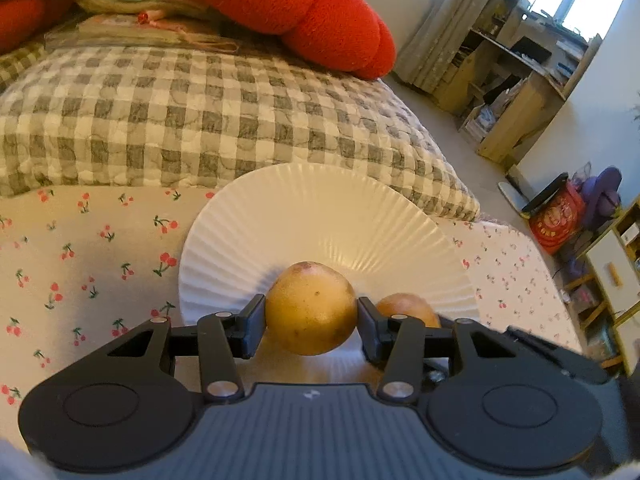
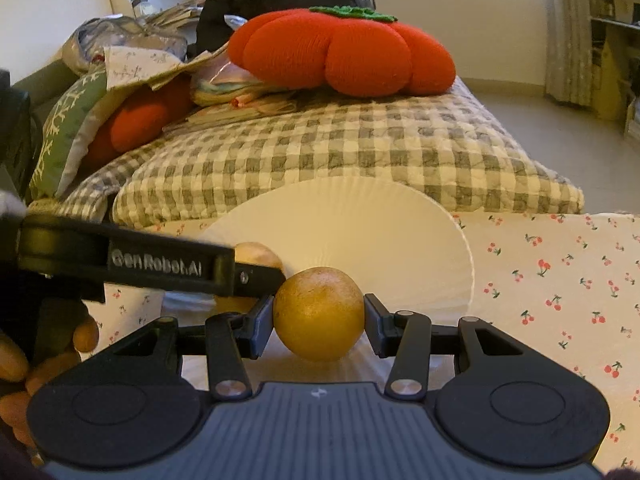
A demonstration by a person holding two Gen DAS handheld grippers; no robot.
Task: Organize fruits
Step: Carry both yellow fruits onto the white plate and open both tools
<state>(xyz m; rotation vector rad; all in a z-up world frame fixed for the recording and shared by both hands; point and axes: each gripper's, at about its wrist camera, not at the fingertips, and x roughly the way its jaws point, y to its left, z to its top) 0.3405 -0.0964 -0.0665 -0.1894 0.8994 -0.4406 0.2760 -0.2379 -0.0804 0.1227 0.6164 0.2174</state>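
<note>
Grey-and-white checked quilt (image 1: 208, 120): landmark, folded on the bed.
Cherry-print sheet (image 1: 80, 264): spread just in front of the quilt.
Red knitted tomato cushion (image 2: 344, 52): resting on the quilt's far end.
Green snowflake-pattern pillow (image 2: 64, 136): left of the quilt.
Wooden desk shelving (image 1: 520, 92): right of the quilt, across the floor, by the curtain (image 1: 448, 24).

The paper plate (image 1: 320, 216) was plain white with fine ribbing. The fruit (image 1: 311, 308) in the black left gripper (image 1: 311, 320) was pale yellow with brown specks; the fruit (image 2: 319, 314) in the black right gripper (image 2: 319, 320) was deeper golden-orange. The sheet (image 1: 80, 248) was cream with red cherries, the quilt (image 1: 200, 120) grey-and-white gingham, the knitted cushion (image 2: 344, 50) red with a green top.
</note>
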